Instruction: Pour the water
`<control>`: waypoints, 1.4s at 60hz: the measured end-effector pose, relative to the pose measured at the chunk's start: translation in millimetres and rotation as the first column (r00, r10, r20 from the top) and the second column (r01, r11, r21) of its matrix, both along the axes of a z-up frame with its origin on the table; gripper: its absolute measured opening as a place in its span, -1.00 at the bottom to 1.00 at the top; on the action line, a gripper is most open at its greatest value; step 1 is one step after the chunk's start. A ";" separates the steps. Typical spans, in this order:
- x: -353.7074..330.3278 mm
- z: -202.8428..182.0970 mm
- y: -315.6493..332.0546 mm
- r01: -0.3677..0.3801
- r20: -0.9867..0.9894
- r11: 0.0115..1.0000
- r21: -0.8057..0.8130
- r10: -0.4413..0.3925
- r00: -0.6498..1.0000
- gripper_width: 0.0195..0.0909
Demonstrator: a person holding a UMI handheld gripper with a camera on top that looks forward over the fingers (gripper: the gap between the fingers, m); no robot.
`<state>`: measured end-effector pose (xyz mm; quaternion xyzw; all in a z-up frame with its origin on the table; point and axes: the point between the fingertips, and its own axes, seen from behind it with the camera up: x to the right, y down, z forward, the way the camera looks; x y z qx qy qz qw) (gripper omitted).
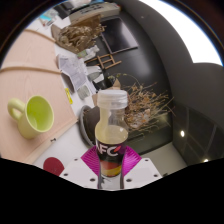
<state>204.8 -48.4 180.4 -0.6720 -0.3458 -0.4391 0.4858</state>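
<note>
Upright, pale bottle (111, 125) (dark label), gripper (110, 170) pinching base

Lighting: dim, warm interior; bright window glare upper right of frame. Strong fisheye curvature toward edges; mild softness overall.

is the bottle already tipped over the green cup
No: the bottle stands upright between the gripper fingers, apart from the green cup, which sits off to one side on the table.

The bottle (111, 128) looks like clear, smooth plastic with a glossy printed label and a matt white cap. Left of it, the green cup (33, 116) shines like glazed ceramic.
</note>
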 end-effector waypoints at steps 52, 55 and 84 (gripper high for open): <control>2.4 -140.5 -27.6 0.023 -0.921 0.995 -0.102 -0.103 0.374 -0.49; 3.4 -141.3 -29.6 0.023 -0.921 0.992 -0.120 -0.120 0.370 -0.38; -30.8 -49.3 -186.8 0.214 -0.858 0.926 -0.313 -0.372 0.354 0.84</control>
